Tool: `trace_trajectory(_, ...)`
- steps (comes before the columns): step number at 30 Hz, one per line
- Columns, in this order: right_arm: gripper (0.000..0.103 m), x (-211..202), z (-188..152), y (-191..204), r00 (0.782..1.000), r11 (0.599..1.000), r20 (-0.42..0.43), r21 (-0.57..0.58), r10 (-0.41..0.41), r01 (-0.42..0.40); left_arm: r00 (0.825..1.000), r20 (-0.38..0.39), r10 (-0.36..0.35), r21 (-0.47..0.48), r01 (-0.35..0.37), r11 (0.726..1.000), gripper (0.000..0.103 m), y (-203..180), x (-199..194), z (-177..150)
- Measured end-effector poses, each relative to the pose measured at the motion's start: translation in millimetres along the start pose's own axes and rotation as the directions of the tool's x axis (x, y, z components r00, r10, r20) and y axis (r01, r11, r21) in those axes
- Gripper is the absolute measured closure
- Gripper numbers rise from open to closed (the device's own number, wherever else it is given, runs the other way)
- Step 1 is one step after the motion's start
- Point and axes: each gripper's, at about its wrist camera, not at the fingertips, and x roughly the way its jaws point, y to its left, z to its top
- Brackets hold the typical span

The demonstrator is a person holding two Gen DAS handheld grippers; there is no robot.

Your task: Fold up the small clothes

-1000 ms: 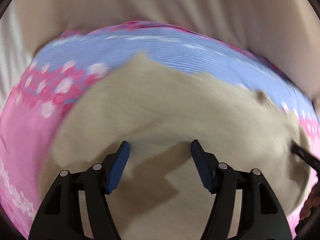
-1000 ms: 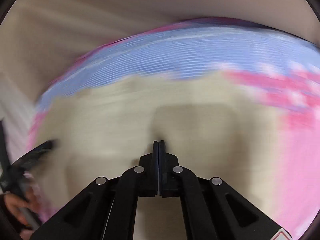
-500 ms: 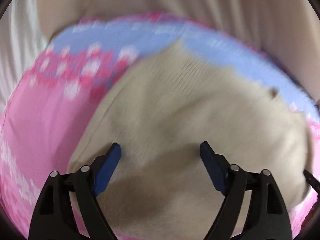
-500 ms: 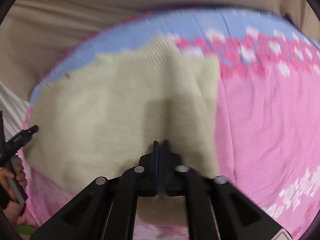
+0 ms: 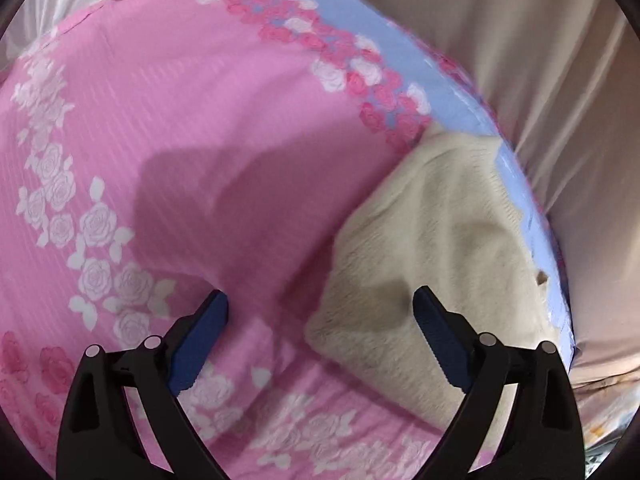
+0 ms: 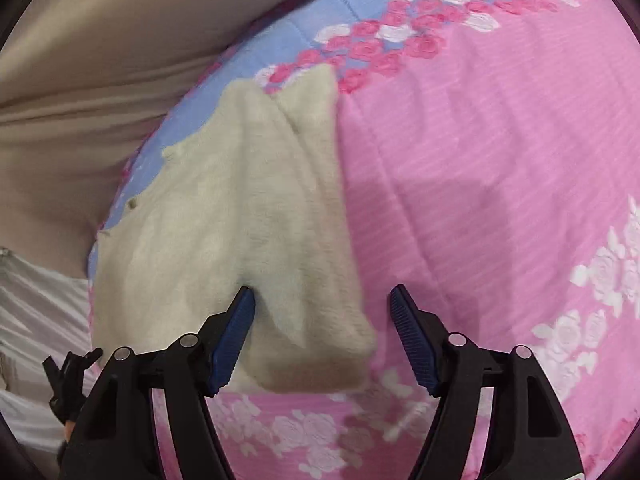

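Note:
A cream knitted garment (image 6: 240, 216) lies folded on the pink rose-print bedsheet (image 6: 480, 160), close to the sheet's blue border. My right gripper (image 6: 323, 300) hovers over the garment's near right corner. Its jaws are opening, the corner lies loosely between them, and the pads do not press on it. In the left wrist view the same garment (image 5: 440, 240) lies to the right. My left gripper (image 5: 320, 306) stands wide, still opening, over the bedsheet (image 5: 160, 140). The garment's near edge reaches in beside the right finger (image 5: 430, 320), and nothing is gripped.
The blue border (image 5: 400, 56) marks the bed's far edge, with beige draped fabric (image 5: 540, 80) beyond it. White cloth (image 6: 36, 312) lies past the bed's left side. A black tool part and a hand (image 6: 68, 380) show at the lower left of the right wrist view.
The right gripper's jaws, shut before, now stand apart over the garment's corner. The left jaws have widened. Both views have swung sideways, leaving the garment lying off to one side.

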Motion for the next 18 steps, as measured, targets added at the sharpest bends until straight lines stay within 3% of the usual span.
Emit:
trace_trajectory(1, 0.06, 3, 2, 0, 1.0, 1.0, -0.012, 0.02, 0.013, -0.013, 1.0, 0.005, 0.016, 0.005, -0.016, 1.0, 0.017, -4, 0, 0)
trace_trajectory(2, 0.067, 6, 4, 2, 0.999, 0.999, -0.022, 0.027, 0.03, -0.029, 1.0, 0.006, 0.008, 0.007, -0.008, 1.0, 0.029, -9, 0, 1)
trace_trajectory(3, 0.078, 9, 9, 6, 1.0, 1.0, -0.022, 0.016, 0.021, -0.021, 1.0, -0.001, -0.009, 0.012, 0.009, 1.0, 0.05, -12, 2, 4)
trace_trajectory(5, 0.084, -1, 13, 22, 1.0, 1.0, 0.004, -0.03, -0.003, 0.003, 0.995, -0.051, -0.084, 0.001, 0.084, 0.996, 0.079, -20, 4, 10)
trace_trajectory(6, 0.085, -14, 17, 26, 0.999, 0.998, 0.03, -0.058, -0.013, 0.015, 0.995, -0.043, -0.089, -0.007, 0.089, 0.996, 0.084, -21, 1, 11)
trace_trajectory(9, 0.087, -55, 26, 28, 0.997, 0.994, 0.077, -0.106, -0.009, 0.017, 0.987, -0.024, -0.16, -0.032, 0.159, 0.987, 0.089, -29, -22, 10)
trace_trajectory(11, 0.087, -69, 32, 30, 0.994, 0.987, 0.104, -0.148, -0.044, 0.059, 0.981, -0.041, -0.191, 0.002, 0.192, 0.981, 0.089, -37, -38, 0)
trace_trajectory(15, 0.087, -102, 28, -13, 0.986, 0.986, 0.127, -0.108, -0.112, 0.126, 0.971, -0.121, -0.205, 0.019, 0.209, 0.978, 0.09, -38, -36, -34)
trace_trajectory(18, 0.087, -103, 10, -51, 0.984, 0.987, 0.093, -0.045, -0.152, 0.157, 0.97, -0.18, -0.165, 0.029, 0.173, 0.984, 0.09, -32, -23, -73)
